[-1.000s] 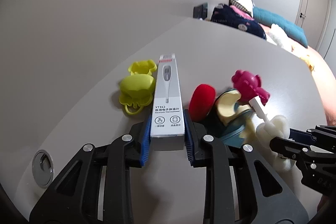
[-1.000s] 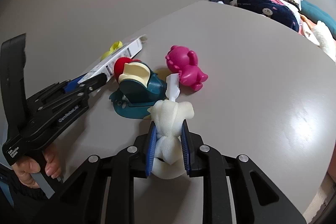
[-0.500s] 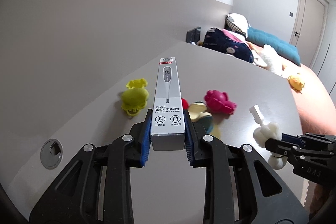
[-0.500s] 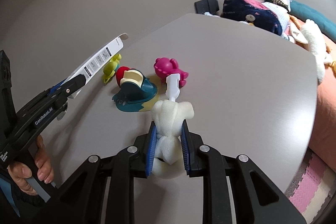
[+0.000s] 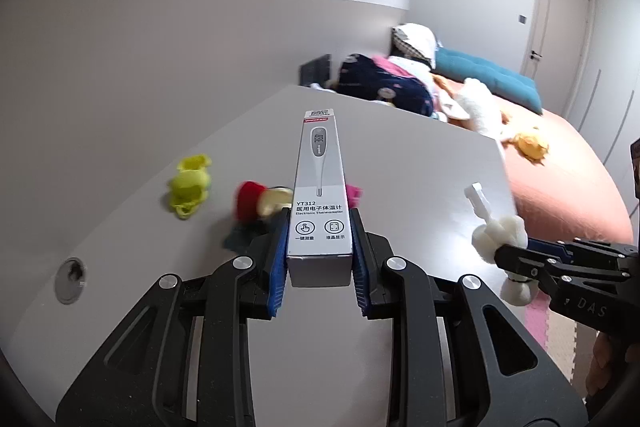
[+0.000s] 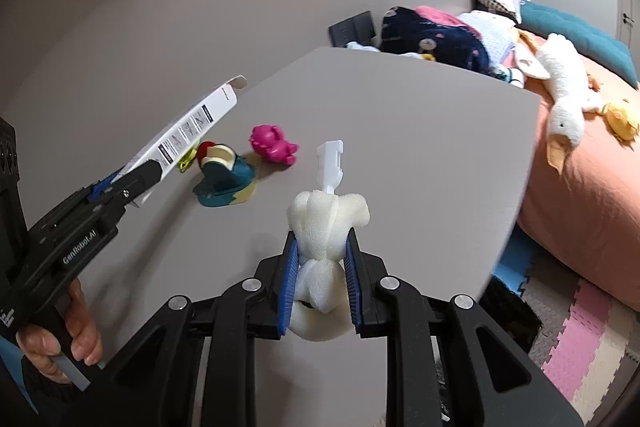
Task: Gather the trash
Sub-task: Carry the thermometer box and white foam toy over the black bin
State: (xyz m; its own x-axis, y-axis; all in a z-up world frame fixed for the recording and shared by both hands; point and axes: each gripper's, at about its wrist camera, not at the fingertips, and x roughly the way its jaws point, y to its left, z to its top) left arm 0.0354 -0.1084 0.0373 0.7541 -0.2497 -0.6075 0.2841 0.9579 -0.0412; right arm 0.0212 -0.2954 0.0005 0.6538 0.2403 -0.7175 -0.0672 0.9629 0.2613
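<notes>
My left gripper (image 5: 319,247) is shut on a white thermometer box (image 5: 320,195) and holds it in the air above the grey table (image 5: 420,163). The box also shows in the right wrist view (image 6: 188,127), tilted up at the left. My right gripper (image 6: 320,279) is shut on a white sponge brush head (image 6: 326,227) with a white plastic stem (image 6: 330,163), also held above the table. The sponge also shows in the left wrist view (image 5: 500,231) at the right.
Toys lie on the table: a yellow one (image 5: 188,185), a red and teal one (image 6: 224,175) and a pink one (image 6: 274,143). A round cable hole (image 5: 72,279) sits near the left edge. A bed (image 6: 592,163) with plush toys stands to the right.
Both grippers have risen well above the table with their loads. The toys now look smaller and farther below.
</notes>
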